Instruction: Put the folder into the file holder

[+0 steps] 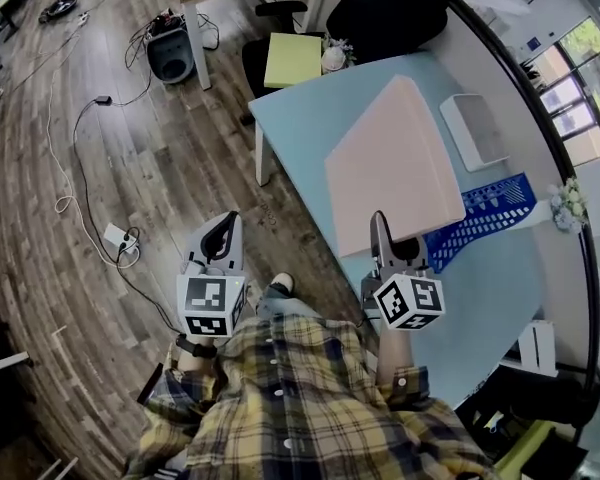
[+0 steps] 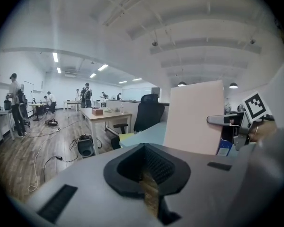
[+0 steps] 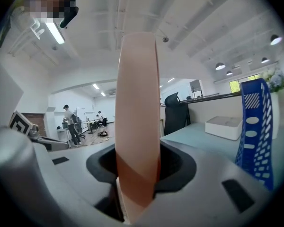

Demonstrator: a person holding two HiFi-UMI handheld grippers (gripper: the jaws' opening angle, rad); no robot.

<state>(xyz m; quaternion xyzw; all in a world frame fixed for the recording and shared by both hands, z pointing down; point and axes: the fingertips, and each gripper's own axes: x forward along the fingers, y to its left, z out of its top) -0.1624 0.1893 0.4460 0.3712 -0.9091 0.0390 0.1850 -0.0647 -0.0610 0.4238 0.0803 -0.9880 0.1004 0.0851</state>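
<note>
A large pink folder (image 1: 395, 163) is held up over the light blue table (image 1: 305, 118), tilted, with my right gripper (image 1: 398, 248) shut on its near lower edge. In the right gripper view the folder (image 3: 137, 103) stands edge-on between the jaws of the right gripper (image 3: 135, 193). The blue perforated file holder (image 1: 485, 218) lies on the table just right of the folder, and it shows as a blue wall (image 3: 255, 131) at the right. My left gripper (image 1: 220, 230) hangs over the wooden floor left of the table, shut and empty (image 2: 149, 174). From there the folder (image 2: 194, 117) rises at the right.
A white tray (image 1: 475, 128) sits on the table beyond the file holder. A yellow-green seat (image 1: 292, 58) and a black office chair (image 1: 380, 8) stand at the table's far end. Cables and a power strip (image 1: 120, 238) lie on the floor. White flowers (image 1: 565, 203) stand at the right edge.
</note>
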